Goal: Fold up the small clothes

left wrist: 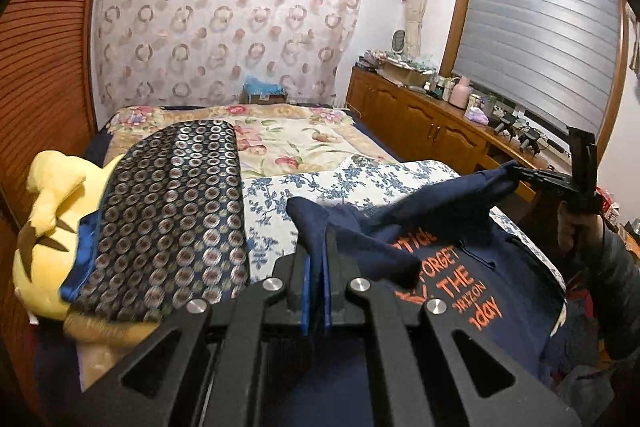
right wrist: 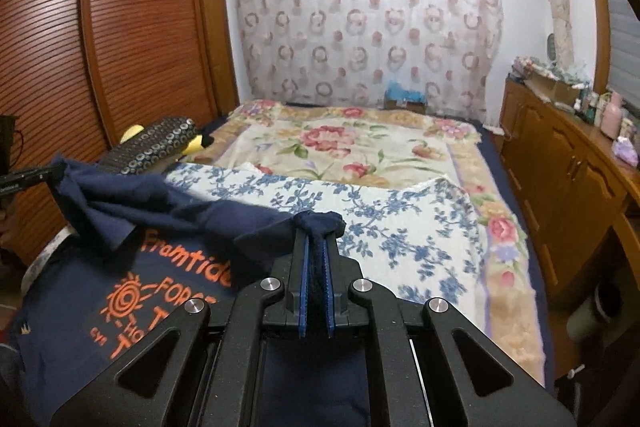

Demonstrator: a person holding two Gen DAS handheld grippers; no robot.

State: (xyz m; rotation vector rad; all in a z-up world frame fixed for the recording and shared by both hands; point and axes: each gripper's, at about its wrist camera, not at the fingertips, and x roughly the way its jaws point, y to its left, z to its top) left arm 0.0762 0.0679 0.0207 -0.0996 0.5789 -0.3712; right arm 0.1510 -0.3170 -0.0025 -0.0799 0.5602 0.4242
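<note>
Navy tee strung up between both grippers over the bed

The left gripper (left wrist: 318, 247) is clamped on one end of the navy T-shirt (left wrist: 472, 267), the right gripper (right wrist: 316, 239) on the other. The held edge runs side to side between them; the orange-print body hangs below toward the blue floral sheet (right wrist: 400, 227).

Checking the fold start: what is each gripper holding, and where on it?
Both hold the navy T-shirt: the left gripper and the right gripper each pinch a bunched bit of its lifted edge, apart.
</note>
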